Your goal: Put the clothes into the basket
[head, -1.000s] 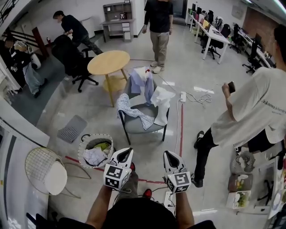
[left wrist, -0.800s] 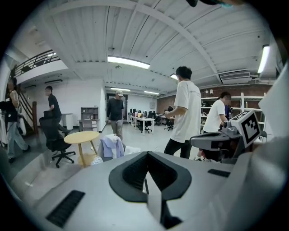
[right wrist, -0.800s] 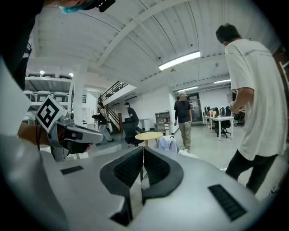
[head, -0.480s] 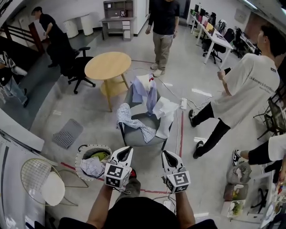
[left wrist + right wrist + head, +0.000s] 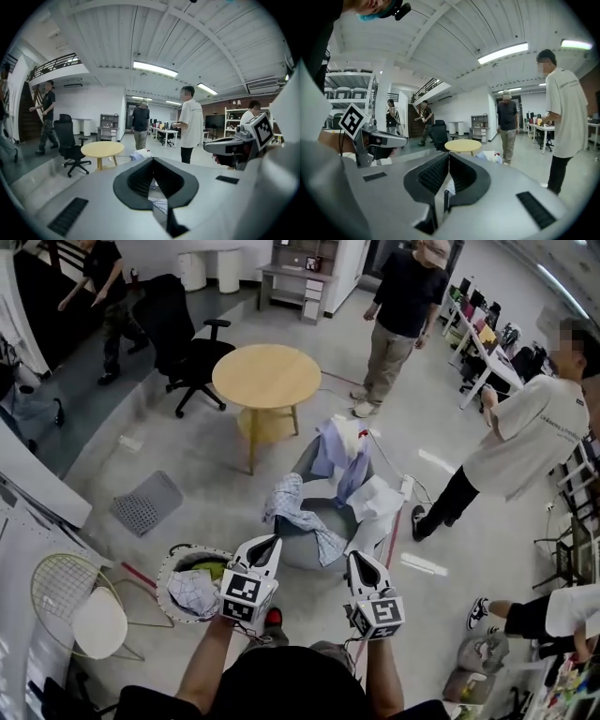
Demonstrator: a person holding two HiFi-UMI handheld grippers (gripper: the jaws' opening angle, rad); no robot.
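Just short of the chair [image 5: 298, 555], our left gripper [image 5: 270, 544] and right gripper [image 5: 356, 561] are pressed shut, empty; we should spread both before meeting its draped clothes [image 5: 287, 499].

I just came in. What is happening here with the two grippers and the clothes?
A person holds a gripper in each hand. The left gripper and the right gripper are both shut and empty, and they point toward a grey chair. Several clothes hang over the chair. The basket stands on the floor to the person's left, with a few garments inside.
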